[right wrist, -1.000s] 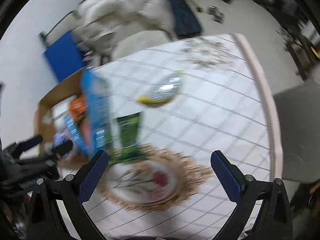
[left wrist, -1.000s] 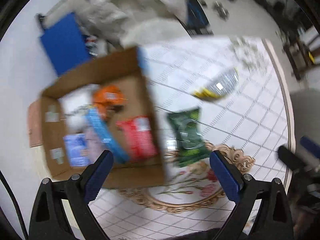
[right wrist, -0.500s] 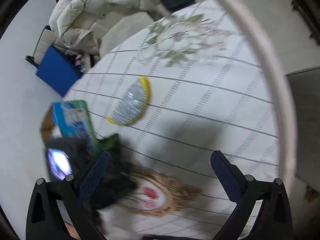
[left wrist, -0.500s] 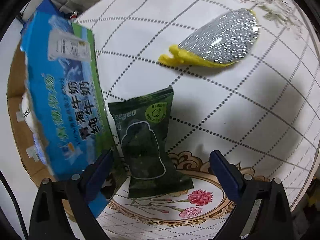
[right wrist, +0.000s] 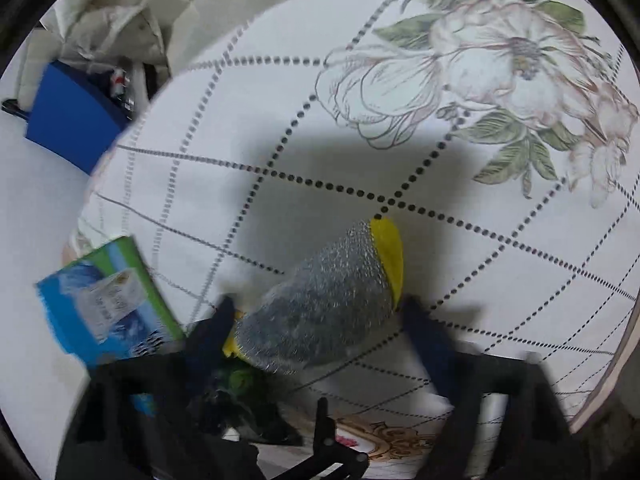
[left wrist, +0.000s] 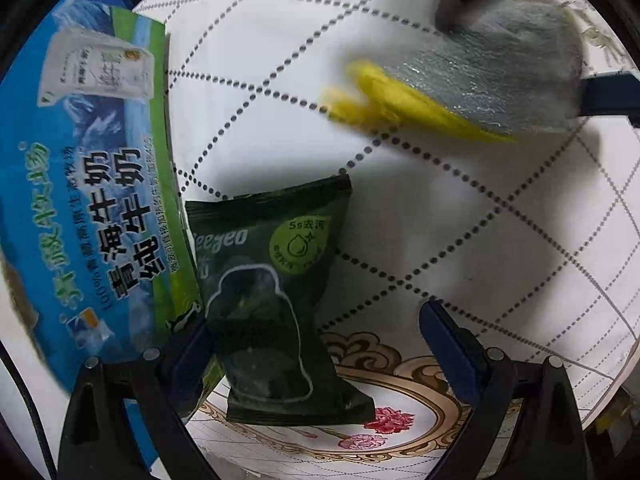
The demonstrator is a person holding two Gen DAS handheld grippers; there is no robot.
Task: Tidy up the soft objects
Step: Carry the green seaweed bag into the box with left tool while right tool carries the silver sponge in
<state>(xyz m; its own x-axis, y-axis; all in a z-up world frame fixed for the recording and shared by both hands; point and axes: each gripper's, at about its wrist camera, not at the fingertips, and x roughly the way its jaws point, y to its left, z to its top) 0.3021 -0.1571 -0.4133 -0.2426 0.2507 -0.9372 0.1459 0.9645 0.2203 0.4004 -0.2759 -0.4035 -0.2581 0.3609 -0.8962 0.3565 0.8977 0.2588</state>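
A dark green snack packet (left wrist: 276,296) lies flat on the tablecloth. My left gripper (left wrist: 316,344) is open low over it, its left finger at the packet's left edge and its right finger well clear. A silver scouring pad with a yellow edge (right wrist: 320,312) lies further out; it also shows in the left wrist view (left wrist: 492,88). My right gripper (right wrist: 316,320) is open with one finger on each side of the pad, close to it. The right gripper's fingers (left wrist: 608,96) show at the pad in the left wrist view.
A cardboard box with a blue and green printed flap (left wrist: 92,184) stands just left of the green packet; it shows in the right wrist view too (right wrist: 104,300). The white tablecloth (right wrist: 400,140) has dotted lines and flower prints. A blue bin (right wrist: 72,120) and pale jacket (right wrist: 112,32) lie beyond.
Both grippers have dropped toward the table. The left closed in over the green packet. The right moved down onto the silver pad, which now sits between its fingers.
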